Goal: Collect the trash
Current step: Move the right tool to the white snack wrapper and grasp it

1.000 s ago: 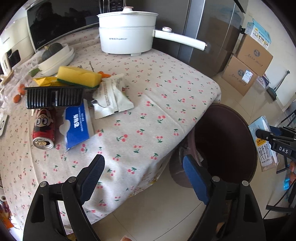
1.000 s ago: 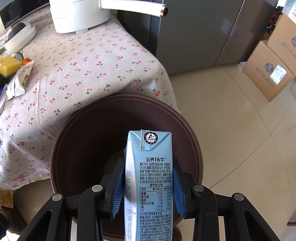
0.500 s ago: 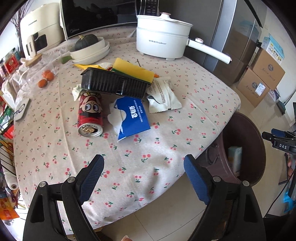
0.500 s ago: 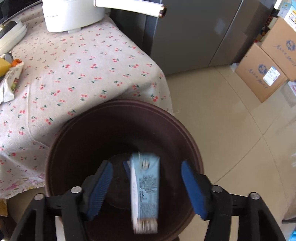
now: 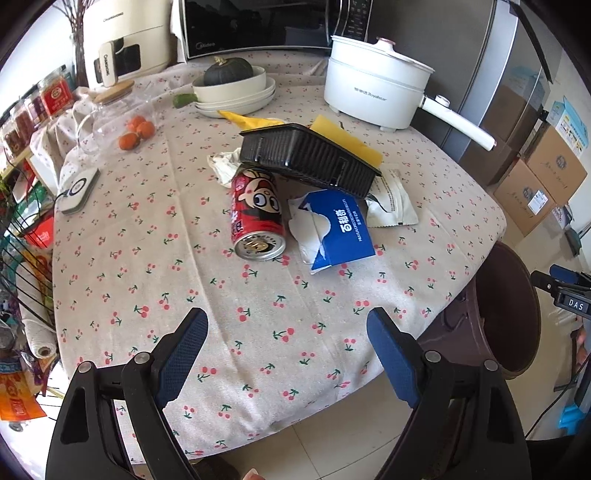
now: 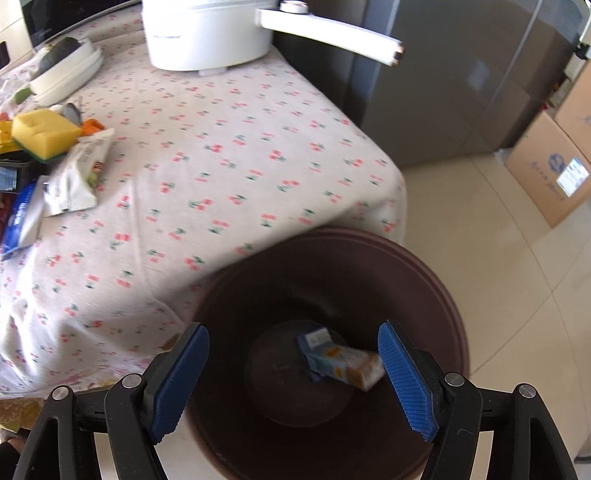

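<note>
My right gripper (image 6: pixel 293 363) is open and empty above the brown trash bin (image 6: pixel 436 280). A blue milk carton (image 6: pixel 341 360) lies on its side at the bin's bottom. My left gripper (image 5: pixel 287 349) is open and empty over the table's near edge. On the cherry-print tablecloth (image 5: pixel 155 280) lie a red can (image 5: pixel 256 212), a blue tissue pack (image 5: pixel 334 229), a black plastic tray (image 5: pixel 306 157), a white wrapper (image 5: pixel 391 201), a yellow sponge (image 5: pixel 345 140) and crumpled paper (image 5: pixel 225 164). The bin (image 5: pixel 506 310) stands at the table's right corner.
A white electric pot (image 5: pixel 373 88) with a long handle, stacked bowls holding a squash (image 5: pixel 232 83), a glass jar with oranges (image 5: pixel 122 125), a microwave (image 5: pixel 258 26) and a white appliance stand at the back. Cardboard boxes (image 5: pixel 539 184) sit on the floor at right. A wire rack is at left.
My right gripper opened and let go of the milk carton, which fell into the bin. My left gripper swung left from the table corner toward the trash pile.
</note>
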A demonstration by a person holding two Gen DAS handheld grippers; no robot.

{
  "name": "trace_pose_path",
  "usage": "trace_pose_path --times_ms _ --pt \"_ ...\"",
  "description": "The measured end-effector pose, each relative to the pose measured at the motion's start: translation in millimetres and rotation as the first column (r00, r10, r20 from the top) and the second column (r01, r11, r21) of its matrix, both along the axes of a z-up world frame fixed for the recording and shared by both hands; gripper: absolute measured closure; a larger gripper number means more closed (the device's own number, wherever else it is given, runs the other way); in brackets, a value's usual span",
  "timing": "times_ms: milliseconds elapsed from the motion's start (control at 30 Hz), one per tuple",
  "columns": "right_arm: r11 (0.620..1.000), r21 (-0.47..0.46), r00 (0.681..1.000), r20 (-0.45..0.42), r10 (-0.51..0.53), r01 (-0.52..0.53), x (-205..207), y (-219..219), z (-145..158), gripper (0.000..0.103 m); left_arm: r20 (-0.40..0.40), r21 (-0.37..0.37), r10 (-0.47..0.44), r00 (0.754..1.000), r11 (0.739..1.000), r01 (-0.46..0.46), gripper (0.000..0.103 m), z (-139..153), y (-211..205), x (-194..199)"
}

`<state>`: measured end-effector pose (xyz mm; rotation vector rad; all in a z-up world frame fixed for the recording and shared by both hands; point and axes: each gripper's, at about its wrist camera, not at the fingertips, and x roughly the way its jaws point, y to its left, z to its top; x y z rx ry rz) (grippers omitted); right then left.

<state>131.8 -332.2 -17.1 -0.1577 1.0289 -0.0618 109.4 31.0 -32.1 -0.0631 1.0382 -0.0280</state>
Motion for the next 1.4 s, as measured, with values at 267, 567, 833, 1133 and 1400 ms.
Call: trace_pose_path --times_ms 267,567,833,1133,1400 --pt "0.998 0.044 0.998 0.012 0.054 -0.054 7 43 6 0.022 -0.001 -0.011 0.051 0.999 0.999 -0.051 0.013 2 30 -1" --pt "0.989 0.099 0.994 0.017 0.108 -0.110 18 96 4 0.021 0.002 0.027 0.104 0.995 0.994 -0.104 0.008 0 63 -4" --pt "0.984 0.116 0.990 0.007 0.139 -0.139 37 138 -8 0.019 -0.005 0.030 0.156 0.988 0.987 -0.156 0.003 0 93 -1" --pt "0.983 0.124 0.991 0.015 0.134 -0.135 79 167 -32 0.019 -0.042 -0.013 0.205 0.978 0.979 -0.205 0.003 -6 117 5" --pt "0.984 0.138 0.994 0.022 0.107 -0.109 115 186 -57 0.021 -0.061 -0.075 0.258 0.964 0.962 -0.263 0.003 -6 130 10"
